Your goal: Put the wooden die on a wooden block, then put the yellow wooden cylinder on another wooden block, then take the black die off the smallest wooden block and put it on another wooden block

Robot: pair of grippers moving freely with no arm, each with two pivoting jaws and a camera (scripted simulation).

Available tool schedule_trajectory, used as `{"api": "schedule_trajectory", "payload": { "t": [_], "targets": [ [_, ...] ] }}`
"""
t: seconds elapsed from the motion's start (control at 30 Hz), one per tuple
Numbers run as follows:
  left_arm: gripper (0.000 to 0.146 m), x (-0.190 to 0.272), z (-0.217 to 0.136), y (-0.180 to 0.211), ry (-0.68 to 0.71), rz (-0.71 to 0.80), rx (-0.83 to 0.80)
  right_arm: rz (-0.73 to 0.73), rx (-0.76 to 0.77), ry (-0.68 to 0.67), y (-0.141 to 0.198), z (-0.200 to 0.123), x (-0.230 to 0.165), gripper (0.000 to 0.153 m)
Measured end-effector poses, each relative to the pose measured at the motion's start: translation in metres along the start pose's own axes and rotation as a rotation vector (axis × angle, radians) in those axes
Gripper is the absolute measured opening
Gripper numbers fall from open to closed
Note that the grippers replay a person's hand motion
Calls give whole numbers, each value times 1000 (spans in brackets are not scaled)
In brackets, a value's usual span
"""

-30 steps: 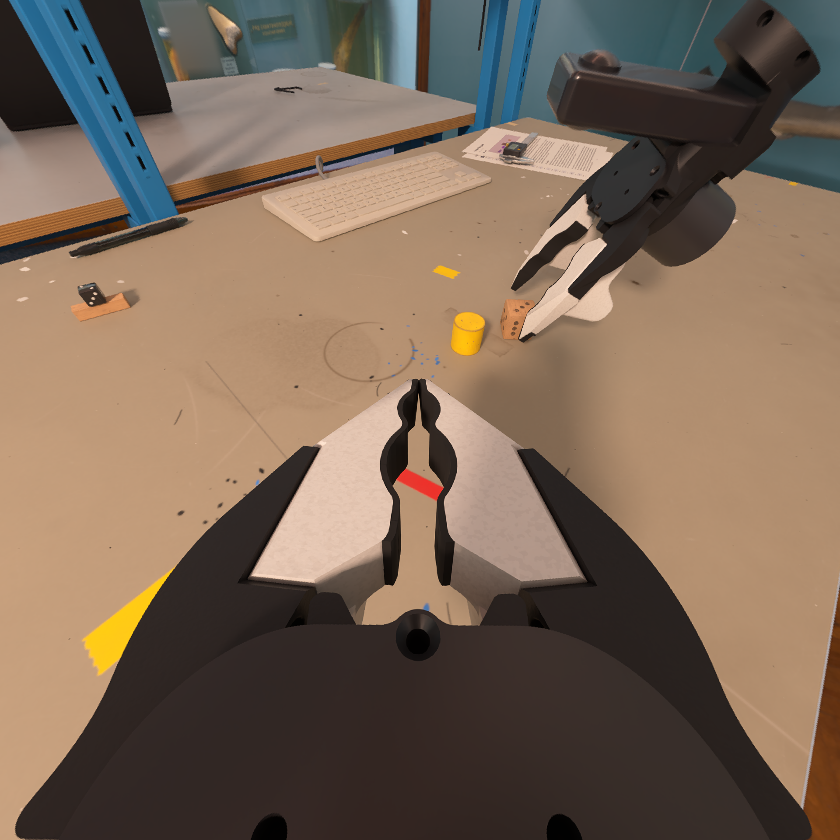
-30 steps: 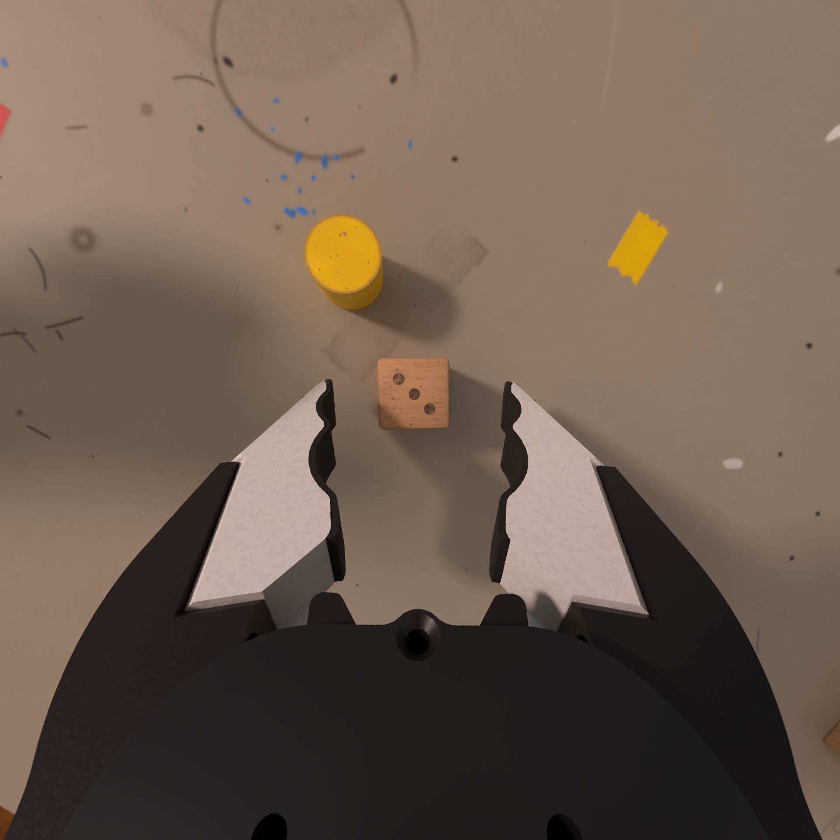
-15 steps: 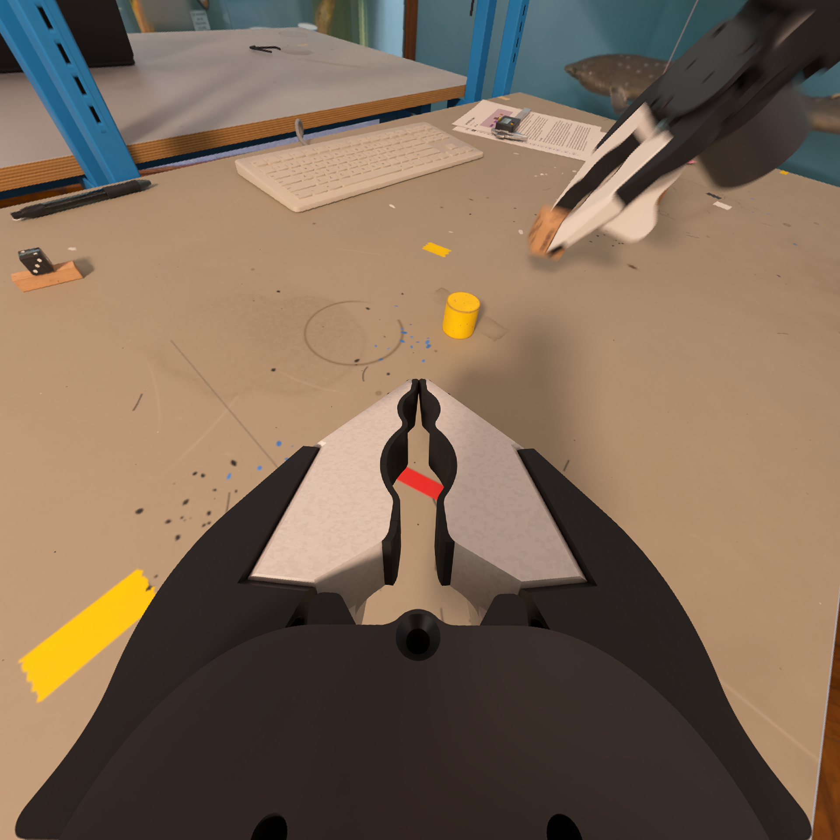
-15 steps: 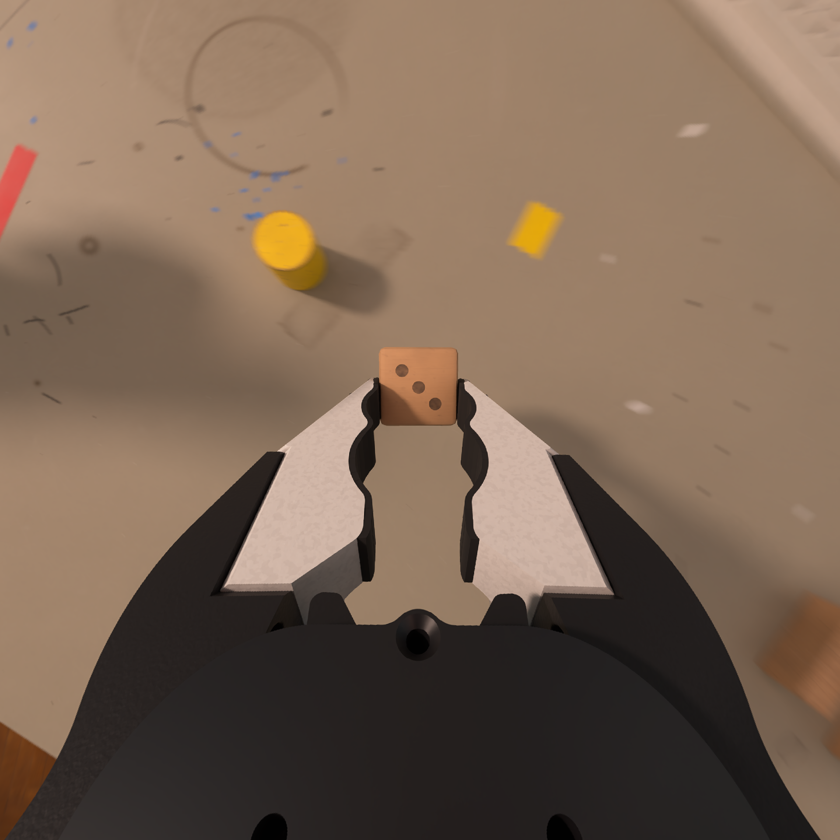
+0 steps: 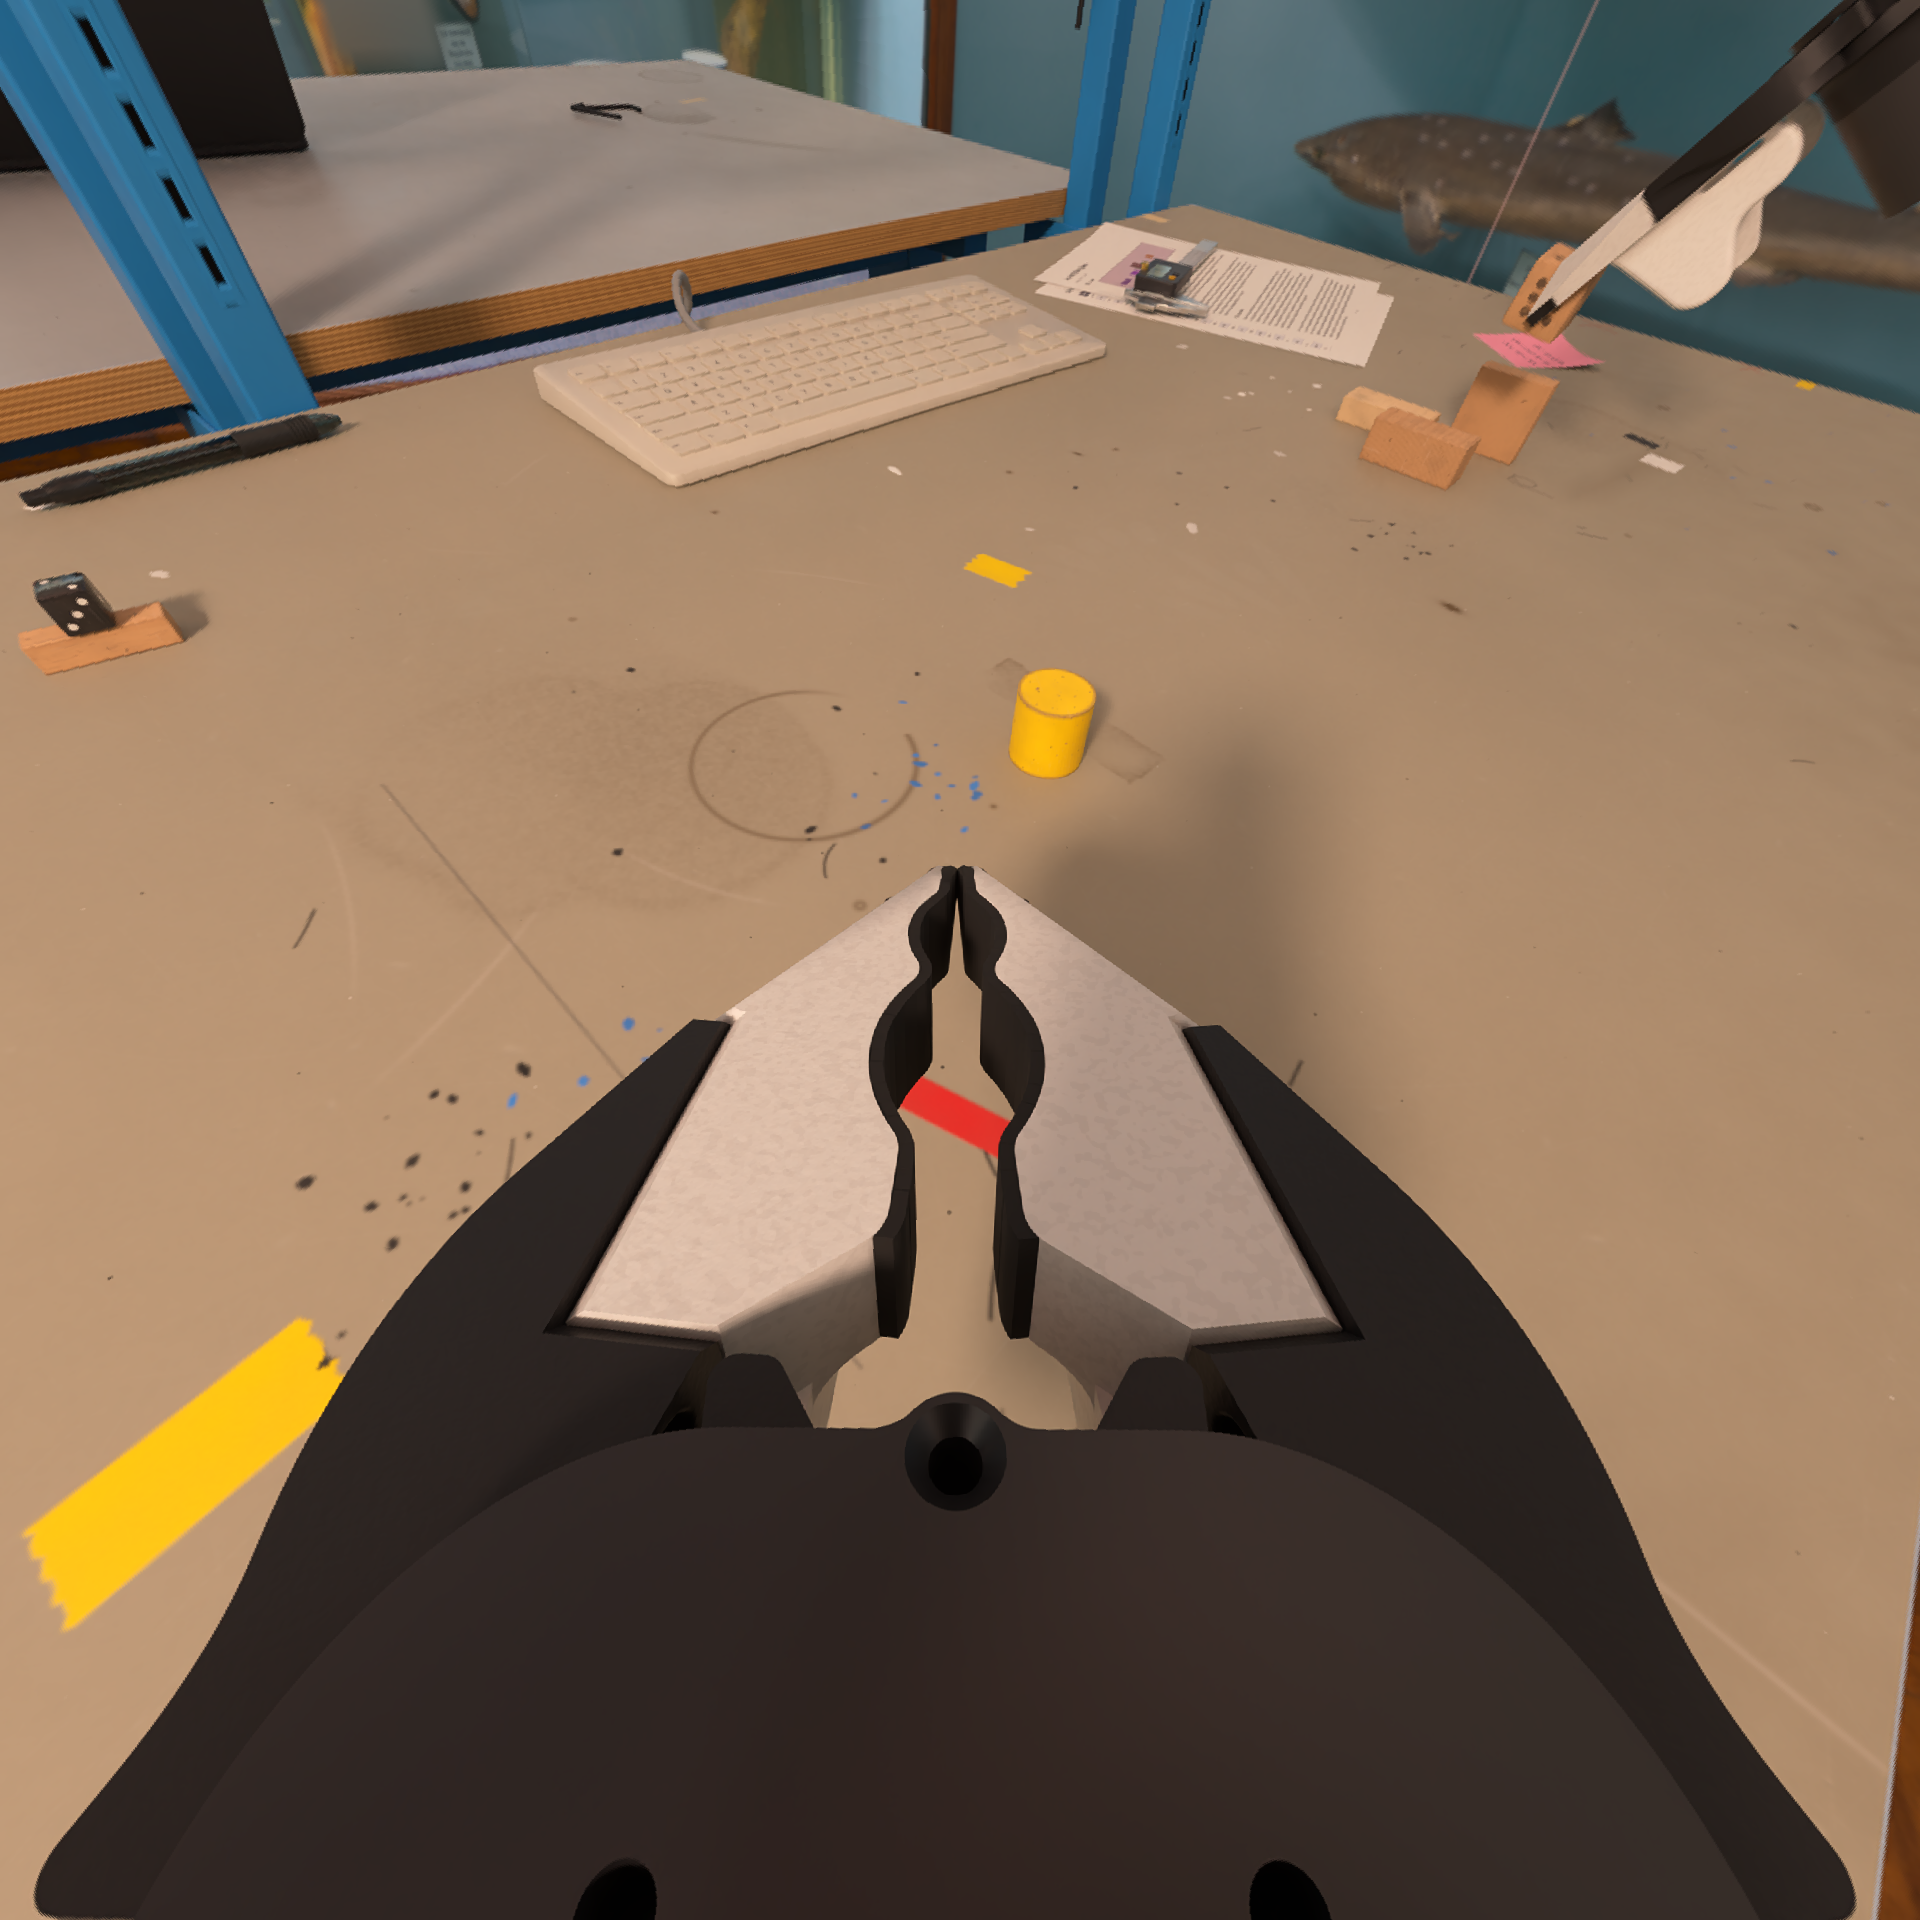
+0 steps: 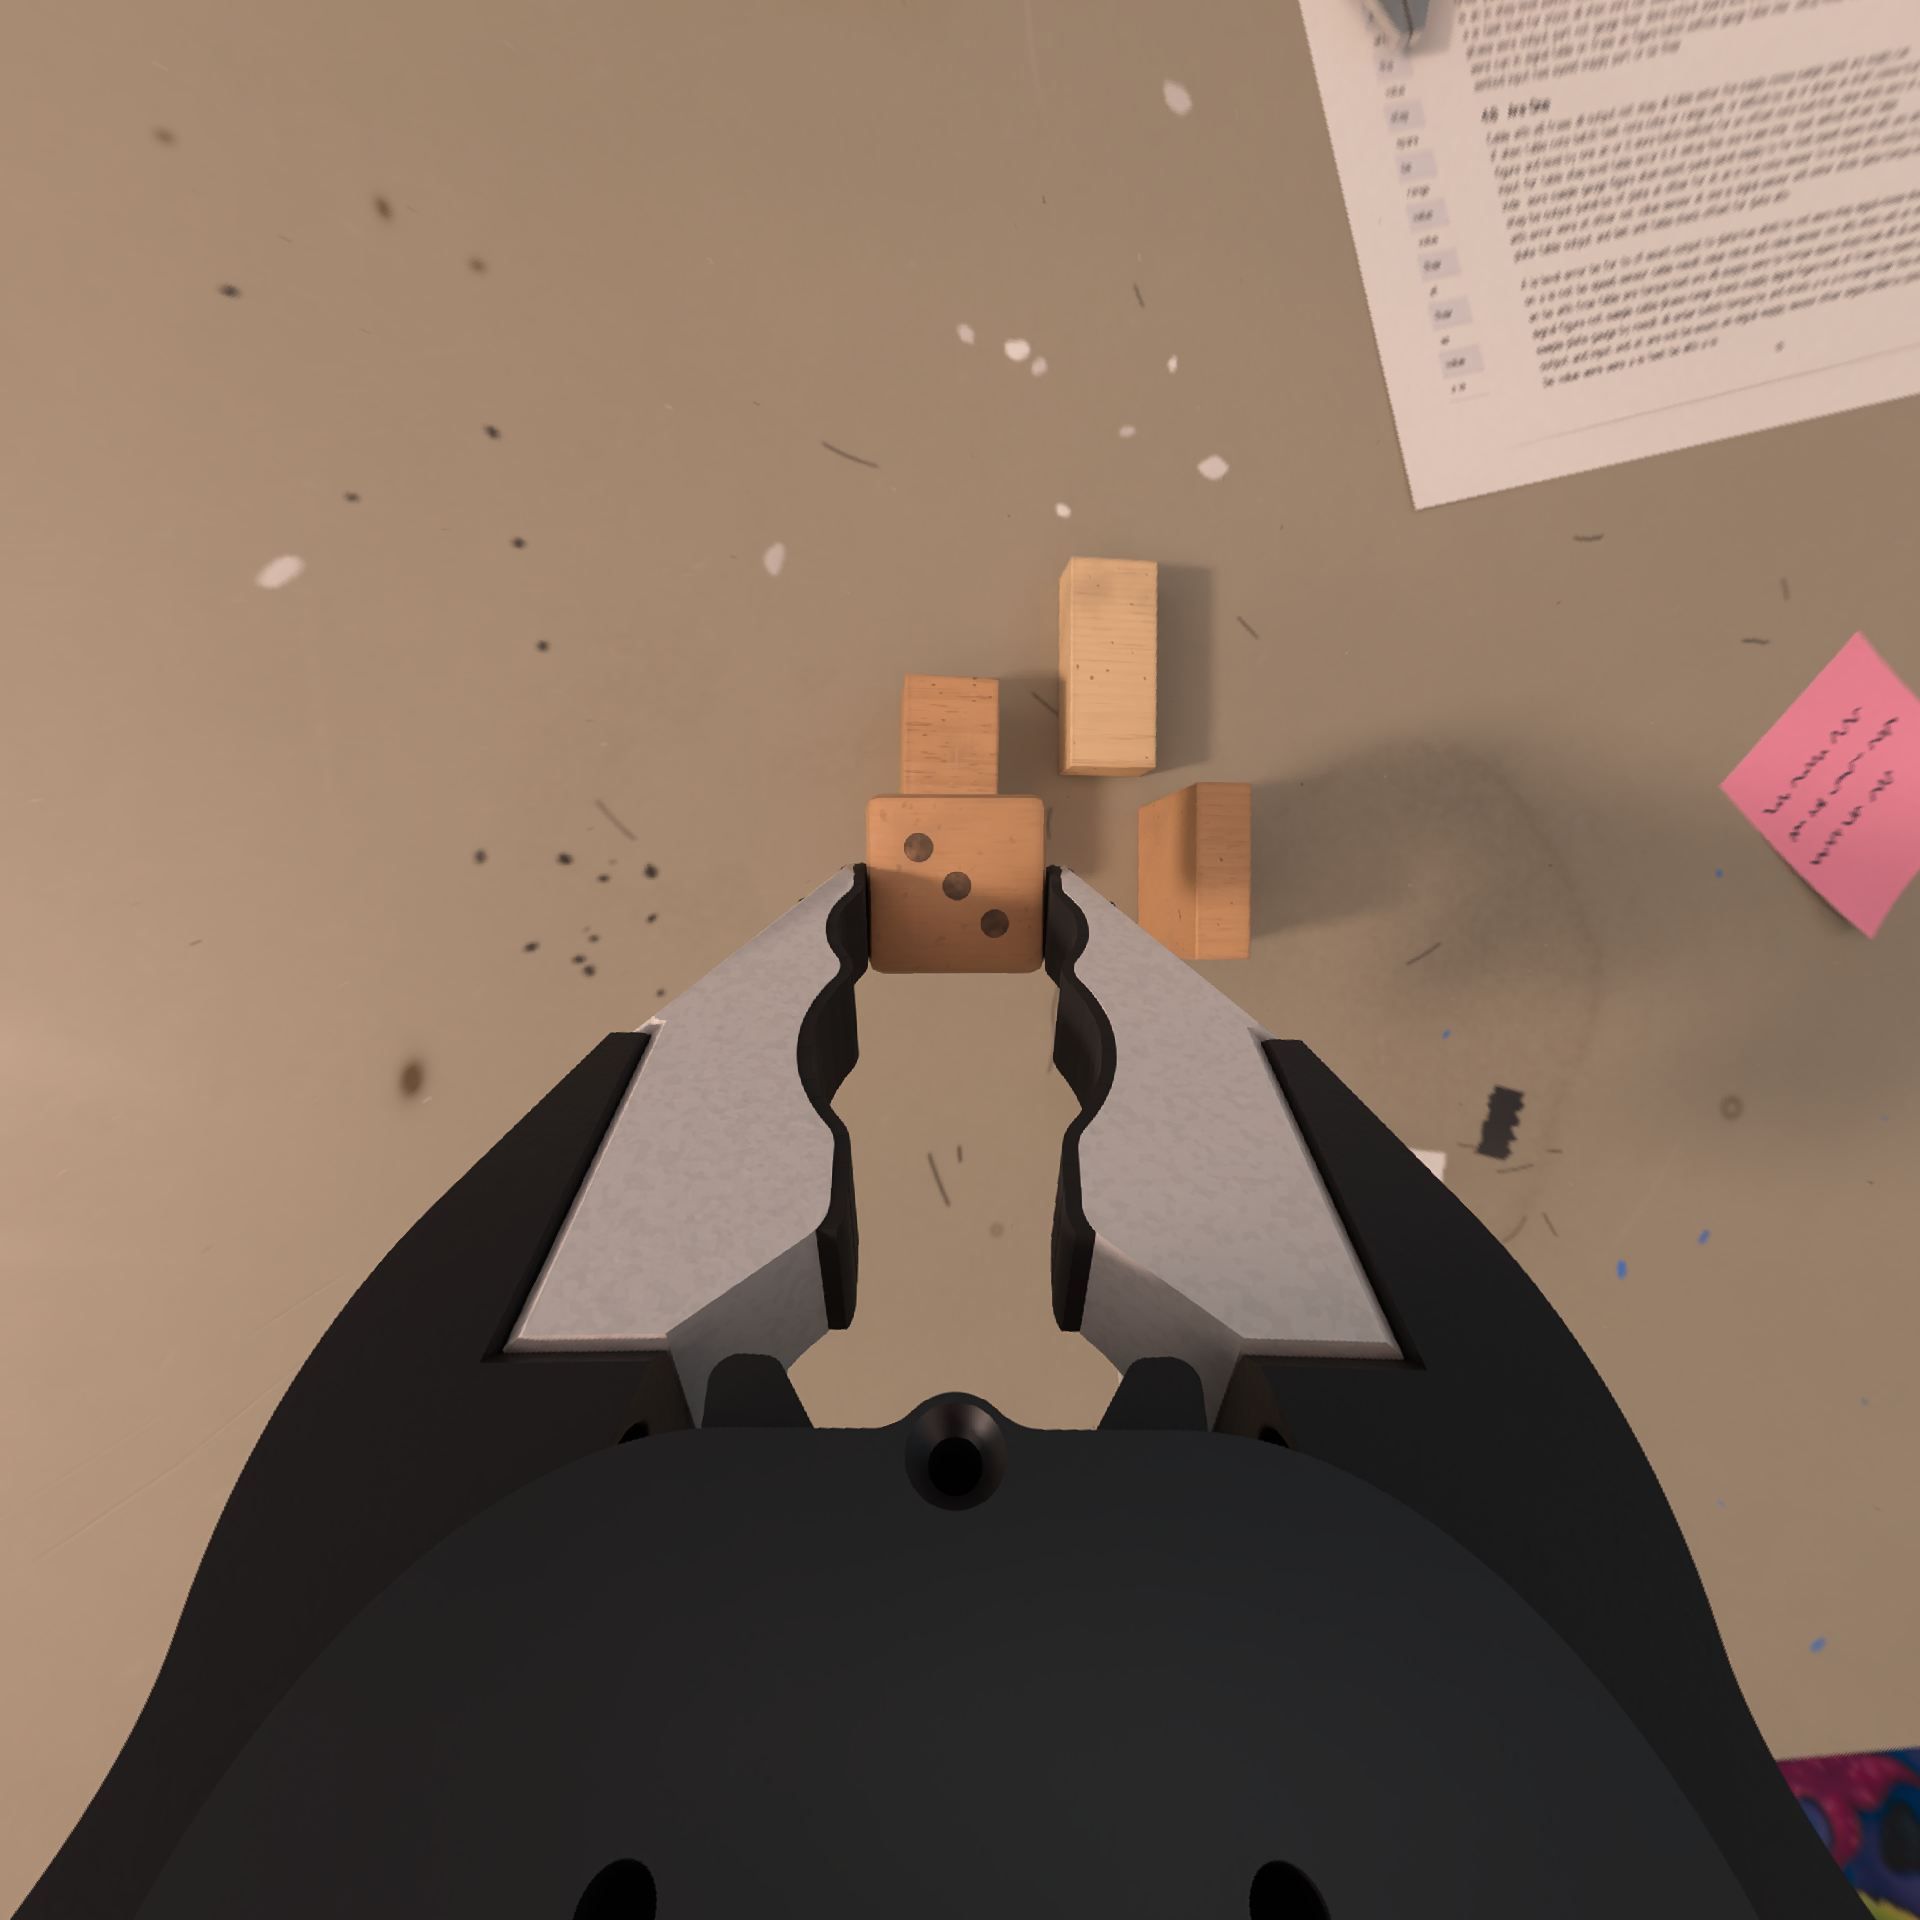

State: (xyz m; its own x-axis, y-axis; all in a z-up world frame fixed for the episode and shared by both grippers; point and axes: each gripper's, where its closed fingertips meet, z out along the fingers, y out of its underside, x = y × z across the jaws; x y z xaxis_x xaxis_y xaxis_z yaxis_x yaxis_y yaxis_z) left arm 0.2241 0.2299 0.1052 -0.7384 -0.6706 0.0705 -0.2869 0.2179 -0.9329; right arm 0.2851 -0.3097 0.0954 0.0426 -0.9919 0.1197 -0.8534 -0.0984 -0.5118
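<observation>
My right gripper [image 6: 954, 894] is shut on the wooden die [image 6: 954, 883] and holds it in the air above three wooden blocks: a mid-brown one [image 6: 949, 732], a pale one [image 6: 1108, 665] and an upright one [image 6: 1195, 871]. In the left wrist view the right gripper [image 5: 1550, 301] holds the die [image 5: 1542, 291] at the far right, over the blocks [image 5: 1418, 447]. My left gripper [image 5: 956, 878] is shut and empty, low over the table. The yellow cylinder [image 5: 1051, 722] stands ahead of it. The black die [image 5: 73, 601] sits on a small wooden block [image 5: 104, 639] at the far left.
A white keyboard [image 5: 821, 369] lies at the back of the table. Printed sheets [image 5: 1247, 291] with a small device on them lie behind the blocks. A pink sticky note [image 6: 1834, 779] lies right of the blocks. A black pen [image 5: 177, 457] lies at the back left.
My right gripper closed on the wooden die, lifted it off the table and carried it to the far right, over the three blocks. The left gripper drew back a little and stayed shut.
</observation>
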Motion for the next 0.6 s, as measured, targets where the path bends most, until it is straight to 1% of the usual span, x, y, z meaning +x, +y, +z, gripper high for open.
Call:
{"api": "schedule_trajectory", "payload": {
  "t": [0.1,0.2,0.3,0.4,0.43,0.47,0.5,0.6],
  "targets": [
    [0,-1,1,2,-7,4,-9,11,-22,6,3,24,3,33],
    [0,-1,3,4,-12,7,-19,31,-40,-21,0,43,0,33],
    [0,0,4,5,-16,18,-25,31,-91,-58,4,60,-4,33],
    [0,-1,5,7,-17,19,-30,12,-112,-11,6,65,1,35],
    [0,-1,5,7,-16,16,-33,9,-107,-2,5,62,3,55],
    [0,-1,5,7,-15,14,-33,5,-94,11,1,57,5,71],
    [0,-1,5,7,-14,13,-31,-3,-71,26,-4,48,7,76],
    [0,-1,4,6,-8,10,-24,-37,42,49,-31,7,5,84]
  ]
}}
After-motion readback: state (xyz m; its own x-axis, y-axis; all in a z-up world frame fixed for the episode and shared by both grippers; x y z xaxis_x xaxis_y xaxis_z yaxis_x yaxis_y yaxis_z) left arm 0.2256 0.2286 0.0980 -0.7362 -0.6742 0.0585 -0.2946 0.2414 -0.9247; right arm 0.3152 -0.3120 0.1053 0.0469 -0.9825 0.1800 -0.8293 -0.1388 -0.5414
